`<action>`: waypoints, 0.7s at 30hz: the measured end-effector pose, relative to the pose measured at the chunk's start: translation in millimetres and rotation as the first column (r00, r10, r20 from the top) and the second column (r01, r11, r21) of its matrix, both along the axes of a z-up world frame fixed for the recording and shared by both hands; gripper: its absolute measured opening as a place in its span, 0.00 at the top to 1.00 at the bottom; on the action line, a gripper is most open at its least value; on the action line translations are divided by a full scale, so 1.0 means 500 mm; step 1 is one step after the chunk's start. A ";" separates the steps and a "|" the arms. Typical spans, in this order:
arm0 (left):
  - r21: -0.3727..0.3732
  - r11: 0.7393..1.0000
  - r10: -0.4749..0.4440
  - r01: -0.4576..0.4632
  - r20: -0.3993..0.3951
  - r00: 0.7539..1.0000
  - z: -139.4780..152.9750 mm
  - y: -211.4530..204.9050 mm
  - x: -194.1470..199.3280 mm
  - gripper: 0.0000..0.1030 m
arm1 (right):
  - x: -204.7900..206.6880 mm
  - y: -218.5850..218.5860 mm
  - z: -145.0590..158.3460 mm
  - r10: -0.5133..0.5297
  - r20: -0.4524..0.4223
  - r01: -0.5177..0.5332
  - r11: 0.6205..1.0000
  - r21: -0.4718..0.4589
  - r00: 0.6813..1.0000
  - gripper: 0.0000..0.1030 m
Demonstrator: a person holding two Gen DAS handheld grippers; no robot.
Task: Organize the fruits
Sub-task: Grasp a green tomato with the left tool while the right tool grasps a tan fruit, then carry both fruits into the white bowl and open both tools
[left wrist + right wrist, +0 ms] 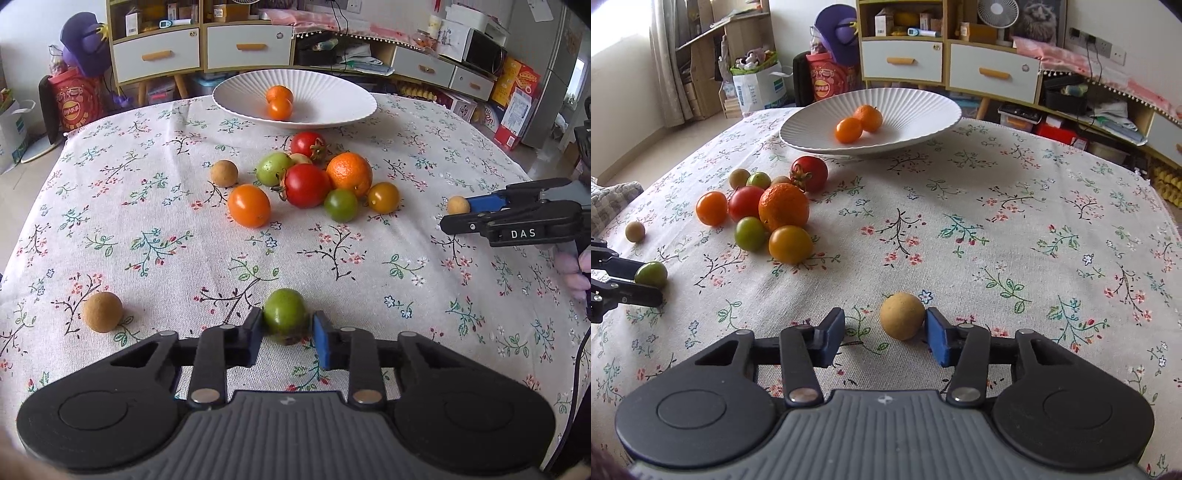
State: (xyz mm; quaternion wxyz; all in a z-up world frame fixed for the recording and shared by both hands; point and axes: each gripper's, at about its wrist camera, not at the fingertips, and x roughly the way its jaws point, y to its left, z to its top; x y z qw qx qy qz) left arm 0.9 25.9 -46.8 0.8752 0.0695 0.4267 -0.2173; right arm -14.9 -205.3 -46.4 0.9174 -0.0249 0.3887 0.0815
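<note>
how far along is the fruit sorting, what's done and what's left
Early on. Done: two orange fruits lie in the white bowl. In hand: the left gripper is closed on a green tomato; the right gripper is open around a tan longan, touching only the right pad. Left: the fruit pile and two loose longans on the tablecloth.

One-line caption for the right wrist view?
Open right gripper straddles a tan round fruit on the floral tablecloth; white plate beyond holds two orange fruits.
</note>
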 end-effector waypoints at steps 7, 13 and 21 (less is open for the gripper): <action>-0.008 1.000 0.002 -0.002 -0.003 1.000 0.002 0.001 0.001 0.81 | 0.003 0.001 0.003 0.004 0.007 -0.004 1.000 -0.013 1.000 0.78; -0.012 1.000 -0.005 0.005 -0.002 1.000 0.004 0.000 0.000 0.81 | 0.003 0.001 0.005 0.007 0.007 -0.007 1.000 -0.011 1.000 0.78; -0.022 1.000 -0.014 0.015 0.027 1.000 0.019 -0.006 0.003 0.81 | 0.006 0.017 0.017 0.027 0.015 -0.027 1.000 -0.004 1.000 0.78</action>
